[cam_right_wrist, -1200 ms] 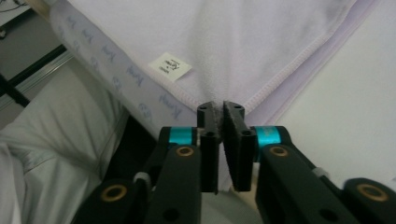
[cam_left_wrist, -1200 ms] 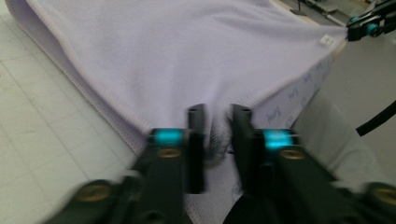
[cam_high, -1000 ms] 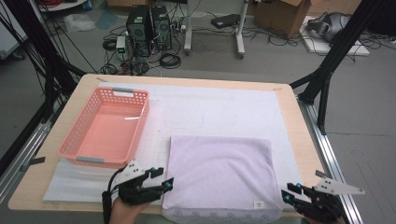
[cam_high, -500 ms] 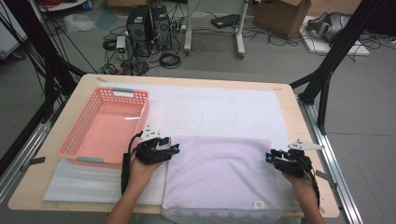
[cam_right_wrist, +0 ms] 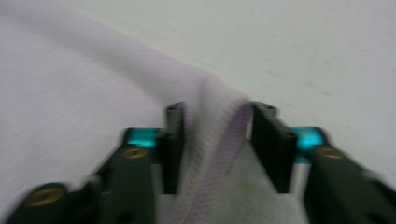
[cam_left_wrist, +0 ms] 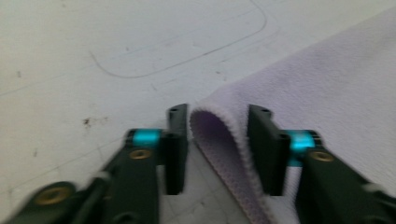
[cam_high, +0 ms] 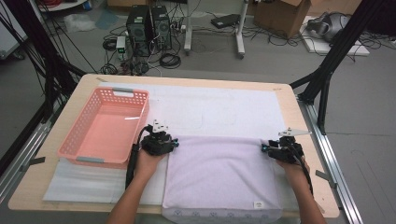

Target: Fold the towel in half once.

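Cables and computers crowd the floor behind our table [cam_high: 299, 116], where the towel [cam_high: 222, 172] lies beside a pink basket [cam_high: 105, 128]. We see our left gripper [cam_left_wrist: 217, 135] closing around the towel's far left corner, a gap remaining. Our right gripper [cam_right_wrist: 217, 135] closes likewise around the far right corner.

Both grippers, left [cam_high: 175, 143] and right [cam_high: 264, 148], low; fingers closing, seemingly not yet clamped.

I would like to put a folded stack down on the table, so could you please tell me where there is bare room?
The white mat beyond the lilac towel, right of the pink basket, is bare. So is the foam sheet in front of the basket. The towel's far corners are crowded by the left gripper and right gripper.
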Demonstrator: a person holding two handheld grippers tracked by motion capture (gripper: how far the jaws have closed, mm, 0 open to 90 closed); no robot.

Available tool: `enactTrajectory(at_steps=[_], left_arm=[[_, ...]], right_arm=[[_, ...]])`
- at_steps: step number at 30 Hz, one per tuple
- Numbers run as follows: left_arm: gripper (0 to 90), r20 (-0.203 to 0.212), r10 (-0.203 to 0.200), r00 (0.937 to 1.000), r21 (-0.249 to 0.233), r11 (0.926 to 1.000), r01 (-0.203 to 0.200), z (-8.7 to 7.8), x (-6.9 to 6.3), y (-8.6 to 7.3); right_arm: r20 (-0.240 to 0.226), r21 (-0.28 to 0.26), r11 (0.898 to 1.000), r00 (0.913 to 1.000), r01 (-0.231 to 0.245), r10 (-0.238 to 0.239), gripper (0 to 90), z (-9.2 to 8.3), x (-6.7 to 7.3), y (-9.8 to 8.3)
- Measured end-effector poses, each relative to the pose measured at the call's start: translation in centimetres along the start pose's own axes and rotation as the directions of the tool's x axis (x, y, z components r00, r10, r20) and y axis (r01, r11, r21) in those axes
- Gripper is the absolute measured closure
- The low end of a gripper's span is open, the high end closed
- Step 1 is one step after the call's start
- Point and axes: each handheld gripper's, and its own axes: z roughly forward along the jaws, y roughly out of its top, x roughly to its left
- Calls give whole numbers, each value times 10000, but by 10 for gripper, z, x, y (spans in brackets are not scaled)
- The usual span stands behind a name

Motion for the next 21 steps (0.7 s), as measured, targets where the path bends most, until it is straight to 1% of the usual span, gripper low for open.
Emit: enactTrajectory(at_steps=[1,2,3,4,5,6,7,8,9,10,11,12,13,16,17,18,19,21], left_arm=[[788,137,152,9998,39,9999,-153,0,-2,0],[844,51,354,9994,66,9994,-354,0,-4,1],[853,9,333,9994,91,9994,-334,-1,-5,1],[859,26,230,9997,88,9997,-230,-1,-4,2],[861,-134,43,9999,-49,10000,-43,-3,-2,3],[862,-220,-125,9997,-477,9988,114,-7,1,4],[863,-232,-220,9995,-715,9972,203,-9,3,7],[864,-283,-189,9994,-728,9972,168,-10,4,11],[863,-417,108,9991,-857,9962,-144,-11,4,19],[863,-537,285,9982,-1005,9944,-338,-11,4,24],[863,-664,449,9968,-1042,9932,-517,-11,5,31],[863,-763,473,9960,-1222,9909,-564,-11,7,38],[863,-827,444,9956,-1301,9900,-549,-10,10,46],[866,-1096,339,9934,-1552,9866,-508,-3,19,58],[866,-1064,194,9941,-1589,9866,-363,-1,23,61],[865,-1055,136,9943,-1571,9871,-302,2,28,64],[866,-1132,104,9935,-1481,9886,-272,6,31,68],[867,-1238,112,9922,-1463,9888,-294,10,33,72]], right_arm=[[-282,74,9997,9994,217,-215,824,0,2,1],[-252,161,9992,9990,360,-356,847,-1,6,2],[-242,262,9989,9990,384,-377,857,-1,7,3],[-420,290,9992,9988,263,-250,861,-1,6,3],[-567,297,9995,9983,129,-112,862,-2,4,3],[-531,71,9999,9985,158,-154,864,-5,2,3],[-414,-396,9990,9989,218,-234,865,-10,-1,4],[-371,-800,9965,9989,250,-281,866,-14,-3,7],[-258,-958,9950,9992,276,-302,866,-17,-3,9],[18,-1154,9919,9986,524,-526,866,-19,-4,14],[160,-1261,9899,9979,649,-634,866,-19,-4,18],[317,-1436,9867,9969,759,-721,865,-18,-6,23],[428,-1524,9850,9963,805,-748,865,-17,-8,28],[776,-1791,9793,9936,948,-820,864,-11,-14,44],[884,-1785,9787,9923,1014,-867,864,-9,-16,49],[996,-1768,9789,9913,1024,-857,864,-7,-18,53],[1057,-1770,9788,9908,1029,-851,864,-4,-20,57],[1143,-1714,9802,9902,995,-805,864,3,-22,65]])
